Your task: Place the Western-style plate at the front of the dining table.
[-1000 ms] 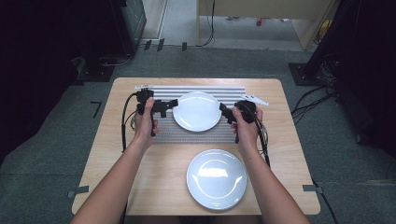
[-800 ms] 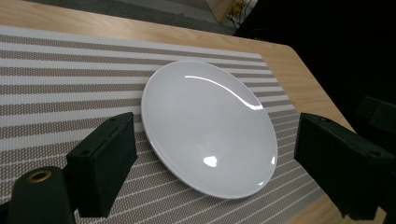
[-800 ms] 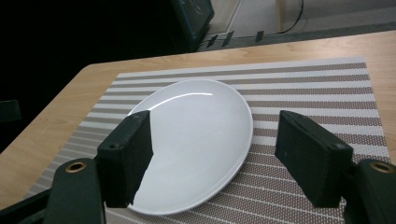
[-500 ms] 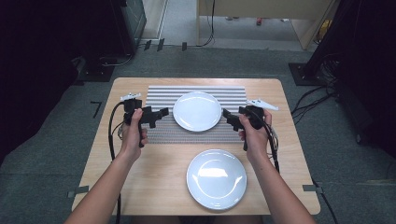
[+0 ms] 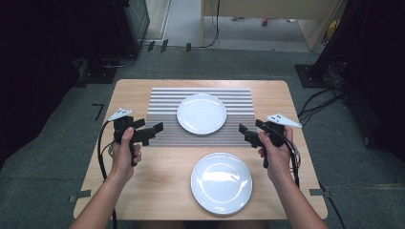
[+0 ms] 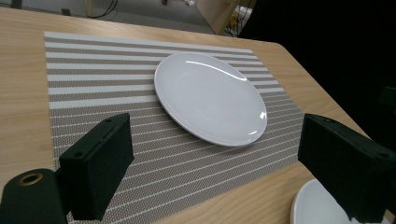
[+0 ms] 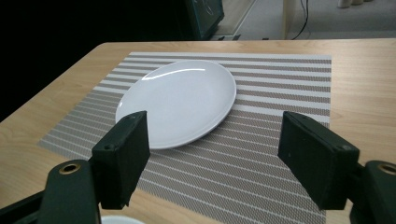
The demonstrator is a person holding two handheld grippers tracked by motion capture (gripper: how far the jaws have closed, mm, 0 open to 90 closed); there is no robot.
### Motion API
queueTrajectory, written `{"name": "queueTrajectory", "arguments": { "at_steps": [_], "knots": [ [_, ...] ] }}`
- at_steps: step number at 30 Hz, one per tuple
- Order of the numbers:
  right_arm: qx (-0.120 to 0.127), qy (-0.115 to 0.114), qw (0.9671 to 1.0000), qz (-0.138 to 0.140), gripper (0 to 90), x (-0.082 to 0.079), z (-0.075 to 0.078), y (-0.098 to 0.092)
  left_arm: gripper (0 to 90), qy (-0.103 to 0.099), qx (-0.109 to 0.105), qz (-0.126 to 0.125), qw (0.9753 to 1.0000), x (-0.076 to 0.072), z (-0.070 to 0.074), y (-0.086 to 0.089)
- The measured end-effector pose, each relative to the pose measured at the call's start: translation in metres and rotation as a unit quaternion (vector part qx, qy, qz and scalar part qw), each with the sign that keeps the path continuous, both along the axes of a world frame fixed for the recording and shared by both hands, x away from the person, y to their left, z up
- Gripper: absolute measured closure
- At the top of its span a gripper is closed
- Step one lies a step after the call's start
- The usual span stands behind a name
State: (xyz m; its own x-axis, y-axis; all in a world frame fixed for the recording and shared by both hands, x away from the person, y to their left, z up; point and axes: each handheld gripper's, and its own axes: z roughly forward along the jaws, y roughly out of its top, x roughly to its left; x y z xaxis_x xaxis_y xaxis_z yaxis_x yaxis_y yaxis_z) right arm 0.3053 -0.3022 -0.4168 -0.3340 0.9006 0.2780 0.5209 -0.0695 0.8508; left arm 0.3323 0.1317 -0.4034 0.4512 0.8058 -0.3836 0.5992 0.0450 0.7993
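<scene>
A white plate (image 5: 201,113) lies flat at the middle of the striped placemat (image 5: 162,101) on the wooden surface (image 5: 296,110). The left gripper (image 5: 153,132) hovers at the placemat's left near corner, its fingers spread wide and empty, well apart from that plate. The right gripper (image 5: 246,134) hovers at the placemat's right near corner, fingers likewise apart and holding nothing. A second white plate (image 5: 221,182) rests on bare wood just nearer the person than the placemat, between the two forearms.
</scene>
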Motion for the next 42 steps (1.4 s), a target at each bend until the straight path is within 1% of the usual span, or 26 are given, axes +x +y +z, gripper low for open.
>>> {"name": "queueTrajectory", "arguments": {
  "at_steps": [2, 6, 8, 11, 14, 15, 17, 20, 21, 23, 26, 28, 33, 36, 39, 41, 42],
  "knots": [
    [-0.001, -0.002, 1.0000, 0.002, 24.0, -0.006, 0.000, -0.005, 9.1, -0.002, -0.001, 0.001, 1.0000, -0.007, -0.001, 0.002],
    [-0.003, -0.009, 1.0000, -0.003, 23.9, -0.019, 0.000, -0.015, 9.1, -0.009, 0.011, 0.002, 0.9999, -0.020, -0.002, 0.008],
    [-0.001, -0.010, 0.9999, -0.006, 23.9, -0.025, -0.001, -0.021, 9.1, -0.012, 0.007, 0.001, 0.9999, -0.026, -0.003, 0.012],
    [-0.006, -0.010, 0.9999, -0.010, 24.0, -0.034, -0.004, -0.030, 9.1, -0.017, 0.007, 0.004, 0.9998, -0.034, -0.003, 0.018],
    [-0.008, -0.008, 0.9998, -0.014, 24.0, -0.043, -0.010, -0.039, 9.1, -0.020, 0.015, 0.004, 0.9997, -0.042, -0.006, 0.022],
    [-0.008, -0.006, 0.9998, -0.017, 24.1, -0.046, -0.012, -0.042, 9.0, -0.023, 0.022, 0.004, 0.9995, -0.045, -0.007, 0.023],
    [-0.007, -0.003, 0.9998, -0.021, 24.1, -0.052, -0.017, -0.048, 9.1, -0.024, 0.028, 0.004, 0.9993, -0.050, -0.010, 0.026],
    [-0.011, 0.000, 0.9995, -0.029, 24.1, -0.061, -0.024, -0.057, 8.4, -0.032, 0.047, 0.006, 0.9984, -0.057, -0.015, 0.028],
    [-0.013, 0.001, 0.9995, -0.030, 24.1, -0.064, -0.027, -0.060, 6.9, -0.034, 0.048, 0.003, 0.9983, -0.059, -0.017, 0.029],
    [-0.017, 0.003, 0.9993, -0.034, 24.1, -0.070, -0.032, -0.067, 6.6, -0.035, 0.049, 0.005, 0.9982, -0.064, -0.020, 0.031],
    [-0.023, 0.004, 0.9990, -0.039, 24.0, -0.077, -0.037, -0.075, 6.5, -0.033, 0.050, 0.006, 0.9982, -0.071, -0.027, 0.034],
    [-0.025, 0.005, 0.9988, -0.042, 24.0, -0.082, -0.040, -0.079, 3.0, -0.028, 0.043, 0.000, 0.9987, -0.075, -0.033, 0.037],
    [-0.030, 0.011, 0.9983, -0.048, 23.9, -0.092, -0.049, -0.088, 3.0, -0.020, 0.045, 0.016, 0.9986, -0.084, -0.046, 0.046],
    [-0.033, 0.018, 0.9979, -0.052, 23.7, -0.097, -0.056, -0.093, 3.0, -0.015, 0.052, 0.029, 0.9981, -0.089, -0.053, 0.051],
    [-0.039, 0.020, 0.9975, -0.056, 23.4, -0.101, -0.062, -0.097, 3.0, -0.011, 0.058, 0.037, 0.9976, -0.093, -0.060, 0.058],
    [-0.041, 0.021, 0.9972, -0.058, 23.2, -0.104, -0.065, -0.100, 2.9, -0.007, 0.066, 0.046, 0.9967, -0.096, -0.066, 0.062],
    [-0.042, 0.022, 0.9971, -0.060, 23.1, -0.105, -0.067, -0.102, 2.9, -0.003, 0.065, 0.047, 0.9967, -0.097, -0.068, 0.064]
  ]
}}
